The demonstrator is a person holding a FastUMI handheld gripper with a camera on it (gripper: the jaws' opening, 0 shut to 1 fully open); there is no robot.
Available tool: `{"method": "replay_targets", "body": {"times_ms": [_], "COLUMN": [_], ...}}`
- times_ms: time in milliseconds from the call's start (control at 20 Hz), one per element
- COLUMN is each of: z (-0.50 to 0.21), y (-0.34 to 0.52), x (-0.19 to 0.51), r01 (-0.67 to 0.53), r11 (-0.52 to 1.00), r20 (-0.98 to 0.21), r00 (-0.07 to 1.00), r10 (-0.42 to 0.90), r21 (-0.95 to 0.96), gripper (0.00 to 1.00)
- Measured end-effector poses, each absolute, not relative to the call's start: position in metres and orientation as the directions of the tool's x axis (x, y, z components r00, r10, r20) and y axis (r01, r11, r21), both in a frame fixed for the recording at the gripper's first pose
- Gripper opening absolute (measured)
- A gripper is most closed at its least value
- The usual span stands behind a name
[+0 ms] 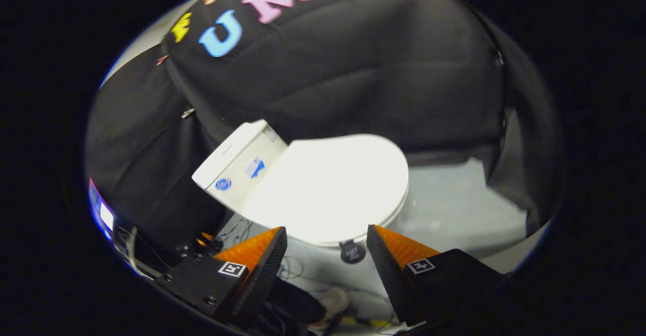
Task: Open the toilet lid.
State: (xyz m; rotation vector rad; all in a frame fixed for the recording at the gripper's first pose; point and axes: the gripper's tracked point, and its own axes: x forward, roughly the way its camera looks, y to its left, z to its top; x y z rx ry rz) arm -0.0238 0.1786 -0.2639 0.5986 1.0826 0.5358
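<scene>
A white toilet stands ahead of me with its lid [333, 184] lying flat and closed over the bowl. Its tank [237, 164] rises behind the lid, on the left, carrying blue stickers. My gripper [327, 232] hovers above the near rim of the lid, open, with nothing between its fingers. The orange-and-black fingertips [267, 247] flank the lid's front edge without touching it. A small dark round tag [352, 252] sits on the bowl's side just below the rim, between the fingers.
Black cloth walls close in behind and on both sides of the toilet. The pale floor [454, 210] opens to the right of the bowl. Cables and dark gear [202, 240] lie on the floor at the left, near a lit screen [103, 210].
</scene>
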Motion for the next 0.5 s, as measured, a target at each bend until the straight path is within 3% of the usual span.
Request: {"method": "replay_targets", "body": {"times_ms": [300,500], "z": [-0.342,-0.368], "y": [0.219,0.231], "x": [-0.052,-0.045], "r01": [0.049,0.150], "r11": [0.702,0.661], "r20": [-0.695,-0.677], "r00": [0.204,0.213], "r10": [0.689,0.704], "r21": [0.711,0.735], "gripper": [0.97,0.82]}}
